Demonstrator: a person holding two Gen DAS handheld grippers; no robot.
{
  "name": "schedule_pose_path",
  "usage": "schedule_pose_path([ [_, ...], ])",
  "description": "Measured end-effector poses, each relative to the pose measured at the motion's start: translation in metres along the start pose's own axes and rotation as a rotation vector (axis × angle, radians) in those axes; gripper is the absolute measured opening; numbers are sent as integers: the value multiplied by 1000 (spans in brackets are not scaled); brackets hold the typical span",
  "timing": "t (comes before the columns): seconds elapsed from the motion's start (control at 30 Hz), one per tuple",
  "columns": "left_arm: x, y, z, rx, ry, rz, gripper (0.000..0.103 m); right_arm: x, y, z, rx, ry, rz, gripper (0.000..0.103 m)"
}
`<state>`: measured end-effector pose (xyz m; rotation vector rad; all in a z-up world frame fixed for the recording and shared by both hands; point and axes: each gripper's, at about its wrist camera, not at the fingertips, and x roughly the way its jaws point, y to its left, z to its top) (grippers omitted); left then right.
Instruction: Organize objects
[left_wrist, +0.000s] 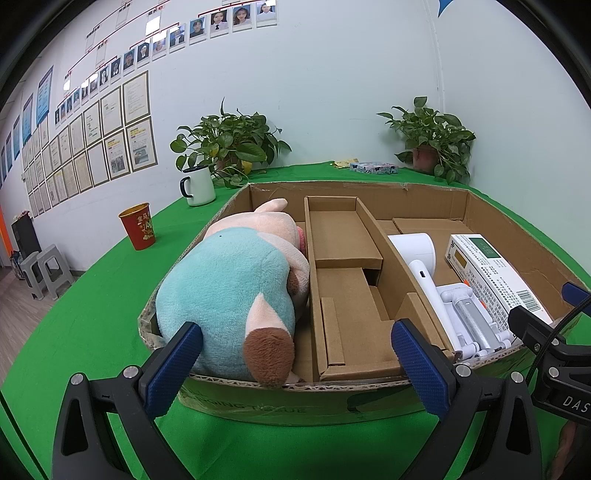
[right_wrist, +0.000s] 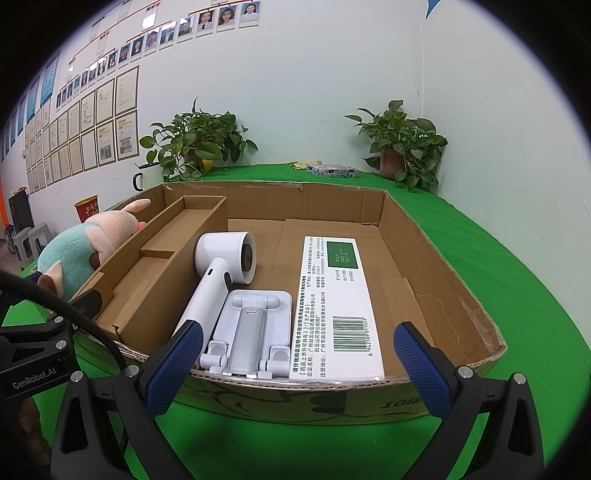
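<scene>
Both grippers' fingers released, left gripper (left_wrist: 295, 365) and right gripper (right_wrist: 299, 363); only left wrist shows the mug (left_wrist: 199, 184) whole.

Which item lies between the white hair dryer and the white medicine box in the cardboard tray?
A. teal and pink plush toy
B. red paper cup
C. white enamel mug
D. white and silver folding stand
D: the white and silver folding stand lies between the white hair dryer and the white medicine box in the cardboard tray.
</scene>
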<state>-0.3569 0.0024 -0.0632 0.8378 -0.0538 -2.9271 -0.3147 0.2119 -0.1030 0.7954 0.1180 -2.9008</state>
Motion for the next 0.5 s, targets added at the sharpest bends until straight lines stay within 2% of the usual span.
schedule_pose_path([
  [0.5,1,-1,-1,1,0,0,103,0,0,0,-1,0,-1,103],
])
